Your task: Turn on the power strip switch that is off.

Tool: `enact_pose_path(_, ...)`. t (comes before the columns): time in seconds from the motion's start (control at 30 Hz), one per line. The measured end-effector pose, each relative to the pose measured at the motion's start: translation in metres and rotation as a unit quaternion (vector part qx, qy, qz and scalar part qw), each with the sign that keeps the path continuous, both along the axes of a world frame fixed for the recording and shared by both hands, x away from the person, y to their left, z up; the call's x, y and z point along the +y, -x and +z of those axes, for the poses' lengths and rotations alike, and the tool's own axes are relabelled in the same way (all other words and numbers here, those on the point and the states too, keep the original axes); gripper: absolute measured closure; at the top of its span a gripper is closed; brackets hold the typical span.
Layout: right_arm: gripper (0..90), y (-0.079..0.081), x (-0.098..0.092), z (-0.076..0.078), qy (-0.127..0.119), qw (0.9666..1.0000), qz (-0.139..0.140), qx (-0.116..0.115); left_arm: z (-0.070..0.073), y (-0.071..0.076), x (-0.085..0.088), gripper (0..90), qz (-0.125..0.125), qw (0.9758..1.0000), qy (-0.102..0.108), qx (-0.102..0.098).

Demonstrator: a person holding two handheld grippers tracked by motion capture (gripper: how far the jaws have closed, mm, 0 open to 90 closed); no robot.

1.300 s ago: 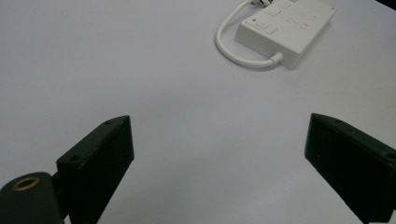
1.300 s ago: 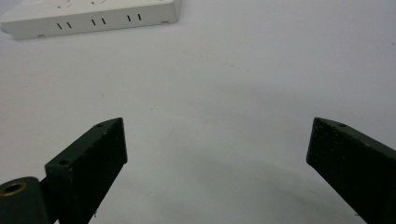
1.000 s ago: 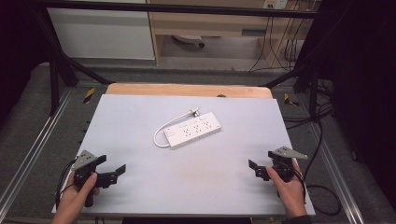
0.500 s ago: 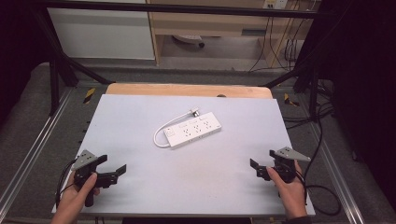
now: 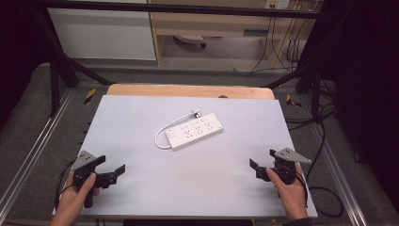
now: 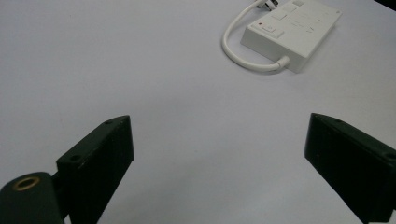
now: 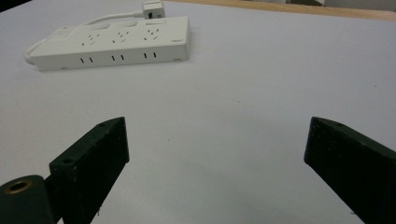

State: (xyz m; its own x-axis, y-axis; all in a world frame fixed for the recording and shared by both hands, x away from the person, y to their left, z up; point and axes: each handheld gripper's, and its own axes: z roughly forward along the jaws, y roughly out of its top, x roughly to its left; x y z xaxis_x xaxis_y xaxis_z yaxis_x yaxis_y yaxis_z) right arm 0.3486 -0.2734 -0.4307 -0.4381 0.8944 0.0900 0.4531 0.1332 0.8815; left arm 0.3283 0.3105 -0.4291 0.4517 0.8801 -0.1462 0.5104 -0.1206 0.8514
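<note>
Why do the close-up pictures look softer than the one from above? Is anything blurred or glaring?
High view: evenly lit, dark at the edges, no glare on the table. Left gripper view: power strip slightly soft, near tongs blurry. Right gripper view: the strip is sharper, shadows faint.

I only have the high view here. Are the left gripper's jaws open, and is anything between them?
Observer: The left gripper stands wide open; between its jaws there is just bare table.
Operator: And the right one?
Observer: The right gripper is wide open too, with nothing between its jaws.
Operator: What detail does the power strip show up close?
Observer: In the right gripper view the power strip has slot pairs along its side, and its white plug lies by its far edge.
</note>
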Motion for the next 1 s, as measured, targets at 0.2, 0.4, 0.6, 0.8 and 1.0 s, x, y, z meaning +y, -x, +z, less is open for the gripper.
enact_pose_path(0.2, 4.4, -0.002, 0.004, 0.005, -0.005, 0.9999, 0.008, -0.004, 0.001, -0.003, -0.004, 8.3, 0.000, 1.0000, -0.004, -0.002)
enact_pose_path(0.4, 5.4, -0.010, 0.012, 0.016, 0.006, 0.9998, 0.012, 0.013, 0.003, -0.003, 0.003, 8.2, 0.012, 0.9999, -0.001, -0.007)
enact_pose_path(0.6, 4.9, -0.020, 0.019, 0.029, 0.003, 0.9996, 0.022, 0.016, 0.002, -0.008, 0.008, 8.2, 0.012, 0.9999, 0.004, -0.007)
enact_pose_path(0.8, 5.5, -0.035, 0.026, 0.040, 0.001, 0.9992, 0.033, 0.023, -0.004, -0.014, 0.015, 8.5, 0.019, 0.9998, 0.004, 0.000)
enact_pose_path(1.0, 6.4, -0.054, 0.032, 0.046, 0.005, 0.9990, 0.034, 0.029, -0.004, -0.010, 0.014, 8.4, 0.012, 0.9999, -0.004, -0.005)
